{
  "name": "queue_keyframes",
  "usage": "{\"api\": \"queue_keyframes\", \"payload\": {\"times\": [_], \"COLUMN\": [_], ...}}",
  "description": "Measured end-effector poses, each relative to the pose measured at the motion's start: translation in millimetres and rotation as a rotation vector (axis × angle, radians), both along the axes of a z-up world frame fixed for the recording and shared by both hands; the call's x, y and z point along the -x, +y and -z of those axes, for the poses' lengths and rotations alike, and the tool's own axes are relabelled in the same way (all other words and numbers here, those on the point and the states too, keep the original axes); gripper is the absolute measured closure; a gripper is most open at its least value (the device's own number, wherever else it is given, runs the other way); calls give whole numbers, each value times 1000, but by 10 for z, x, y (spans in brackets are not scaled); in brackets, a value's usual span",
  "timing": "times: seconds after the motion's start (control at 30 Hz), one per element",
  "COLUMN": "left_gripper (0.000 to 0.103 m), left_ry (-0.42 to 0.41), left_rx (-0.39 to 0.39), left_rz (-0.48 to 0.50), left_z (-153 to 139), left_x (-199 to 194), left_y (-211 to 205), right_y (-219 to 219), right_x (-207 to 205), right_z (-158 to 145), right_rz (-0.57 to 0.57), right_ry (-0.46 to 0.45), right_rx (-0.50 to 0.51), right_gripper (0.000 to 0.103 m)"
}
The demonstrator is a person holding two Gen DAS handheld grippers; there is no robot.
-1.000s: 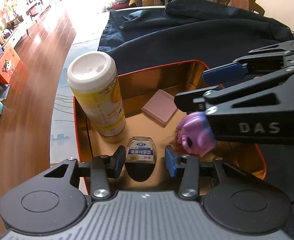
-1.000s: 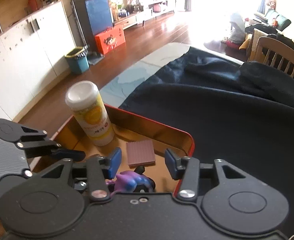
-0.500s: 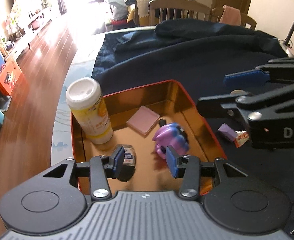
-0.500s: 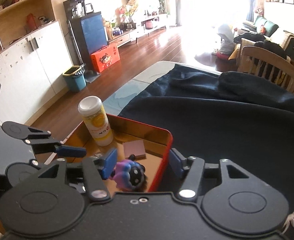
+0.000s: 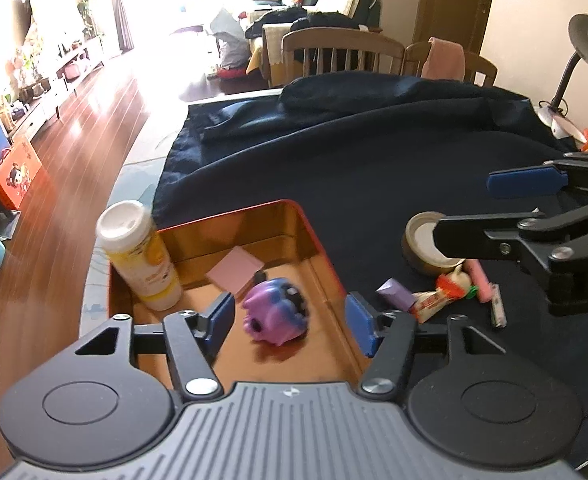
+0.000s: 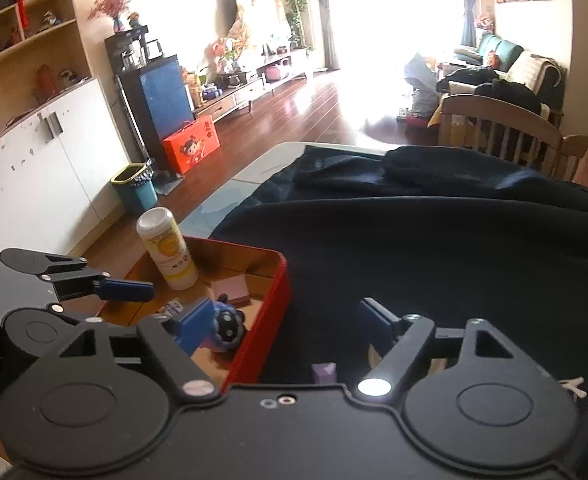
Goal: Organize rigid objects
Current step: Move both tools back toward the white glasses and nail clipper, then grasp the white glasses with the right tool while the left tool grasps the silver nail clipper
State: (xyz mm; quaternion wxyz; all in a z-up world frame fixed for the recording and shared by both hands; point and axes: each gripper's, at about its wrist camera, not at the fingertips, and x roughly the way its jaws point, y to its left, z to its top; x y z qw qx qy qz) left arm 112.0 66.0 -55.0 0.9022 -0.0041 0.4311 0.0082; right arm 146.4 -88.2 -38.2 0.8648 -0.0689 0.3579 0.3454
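Both grippers, left and right, hover with fingers apart, holding nothing. In the tin sit the purple toy, bottle and pink pad; tape lies outside on the cloth

Purple toy, pink pad in red tin

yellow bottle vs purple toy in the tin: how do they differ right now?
Pose: the yellow bottle stands upright in the tin's left corner; the purple toy lies low on the floor nearer the middle.
Height: the bottle rises well above the rim; the toy stays below it.
Shape: the bottle is a plain cylinder with a white cap; the toy is a rounded lump with dark spots.
Shared: both sit inside the tin, held by neither gripper.
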Motion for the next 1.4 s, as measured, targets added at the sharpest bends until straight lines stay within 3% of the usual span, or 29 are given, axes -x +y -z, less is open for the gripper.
{"api": "queue_keyframes", "payload": {"times": [0.23, 0.6, 1.1, 1.4], "left_gripper": [40, 21, 21, 21], "left_ry": [-8, -38, 37, 101], "left_rx": [31, 14, 45, 46], "left_rz": [5, -11, 60, 111], "left_z": [-21, 41, 416, 617], "left_x": [-57, -188, -426, -513], "left_y": [-270, -689, -1377, -1682], "right_y": [-446, -1168, -1831, -1969], "right_x": [-54, -252, -606, -831], "right_z": [-13, 112, 522, 709], "right_rz": [61, 183, 271, 280], "right_ry": [-18, 0, 35, 85], "right_rx": [-29, -32, 69, 93], "right_gripper": [9, 1, 1, 2]}}
